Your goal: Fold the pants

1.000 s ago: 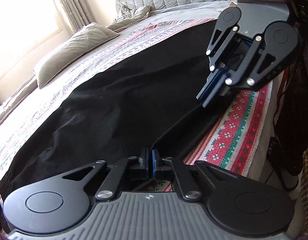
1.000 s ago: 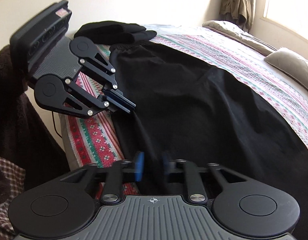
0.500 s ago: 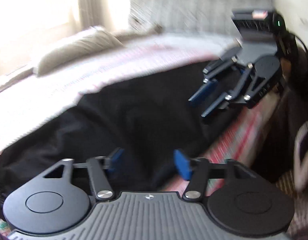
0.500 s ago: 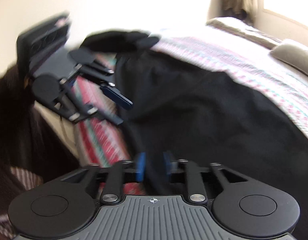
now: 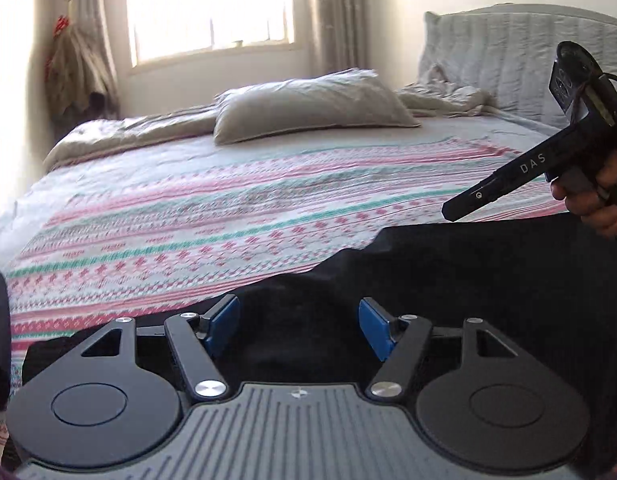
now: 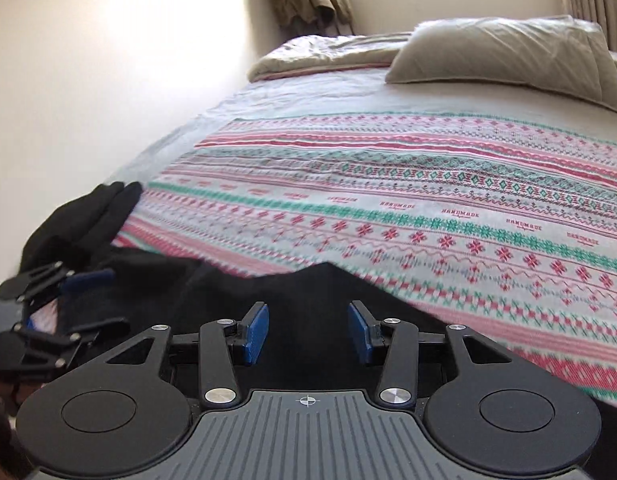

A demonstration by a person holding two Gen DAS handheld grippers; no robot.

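The black pants (image 5: 488, 280) lie spread along the near side of the bed. My left gripper (image 5: 298, 328) hovers over their far edge, its blue pads wide apart and pressing on nothing. My right gripper (image 6: 307, 332) is open as well, above the pants (image 6: 308, 288), with only loose cloth showing under the gap. In the left wrist view the right gripper (image 5: 454, 209) shows side-on at the right, held by a hand (image 5: 600, 204). In the right wrist view the left gripper (image 6: 78, 302) sits low at the left, jaws apart.
A patterned red, green and white blanket (image 5: 236, 216) covers the bed beyond the pants. A grey pillow (image 5: 308, 108) and rumpled bedding lie further back under the window. Another dark garment (image 6: 88, 216) rests at the bed's left corner near a wall (image 6: 88, 80).
Both grippers were shut on the pants' near edge; both have opened and let go. Both hands rolled level and swung round, so the views now face across the bed toward the window.
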